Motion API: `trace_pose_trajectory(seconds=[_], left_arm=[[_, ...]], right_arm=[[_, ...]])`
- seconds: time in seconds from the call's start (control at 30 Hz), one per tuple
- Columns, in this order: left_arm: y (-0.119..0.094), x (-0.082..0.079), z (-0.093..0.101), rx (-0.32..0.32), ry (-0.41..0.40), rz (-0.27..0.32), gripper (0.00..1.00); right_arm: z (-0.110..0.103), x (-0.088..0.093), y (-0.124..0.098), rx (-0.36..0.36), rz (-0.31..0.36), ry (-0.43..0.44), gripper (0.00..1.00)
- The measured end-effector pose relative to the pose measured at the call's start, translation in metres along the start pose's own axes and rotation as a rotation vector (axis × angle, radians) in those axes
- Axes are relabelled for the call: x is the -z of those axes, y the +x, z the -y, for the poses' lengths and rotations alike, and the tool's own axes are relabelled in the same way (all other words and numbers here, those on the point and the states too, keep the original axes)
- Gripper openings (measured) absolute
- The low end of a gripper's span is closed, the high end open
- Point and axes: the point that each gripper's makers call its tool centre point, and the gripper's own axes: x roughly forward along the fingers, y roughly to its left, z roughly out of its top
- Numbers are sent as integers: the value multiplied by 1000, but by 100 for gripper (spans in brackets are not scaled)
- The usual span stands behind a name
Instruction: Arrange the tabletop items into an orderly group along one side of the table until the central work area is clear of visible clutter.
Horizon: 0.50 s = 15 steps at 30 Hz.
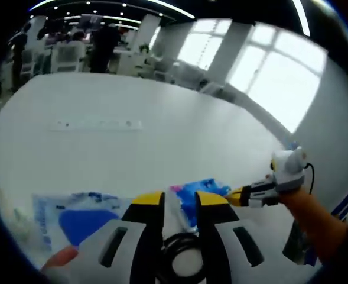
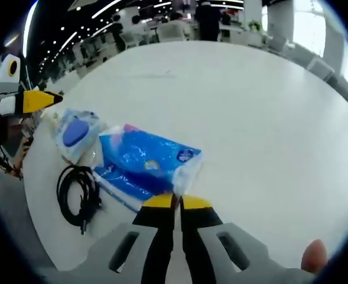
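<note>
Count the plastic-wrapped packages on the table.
2. The large blue package lies just ahead of the right gripper; the smaller clear package with a blue oval sits beyond it, near the table edge, by the black cable. More may be hidden.

White table (image 1: 162, 148), bare across its middle. Pale flat strip (image 1: 96, 125) lying on it toward 11 o'clock. Beyond the far edge, people standing (image 1: 103, 41) at 12 o'clock; bright windows (image 1: 268, 77) at 2 o'clock.

White table (image 1: 162, 142), bright windows (image 1: 268, 77) (ceiling strip lights (image 1: 162, 5))
</note>
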Motion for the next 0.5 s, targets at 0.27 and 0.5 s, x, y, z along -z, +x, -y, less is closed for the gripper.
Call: trace_pose_trajectory(seconds=[0.27, 0.5], left_arm=[[-9, 6, -16, -25, -25, 3, 16], [-17, 13, -14, -17, -5, 5, 15]], right_arm=[[-2, -3, 4, -4, -3, -19, 6], [-3, -2, -1, 6, 3, -18, 7]])
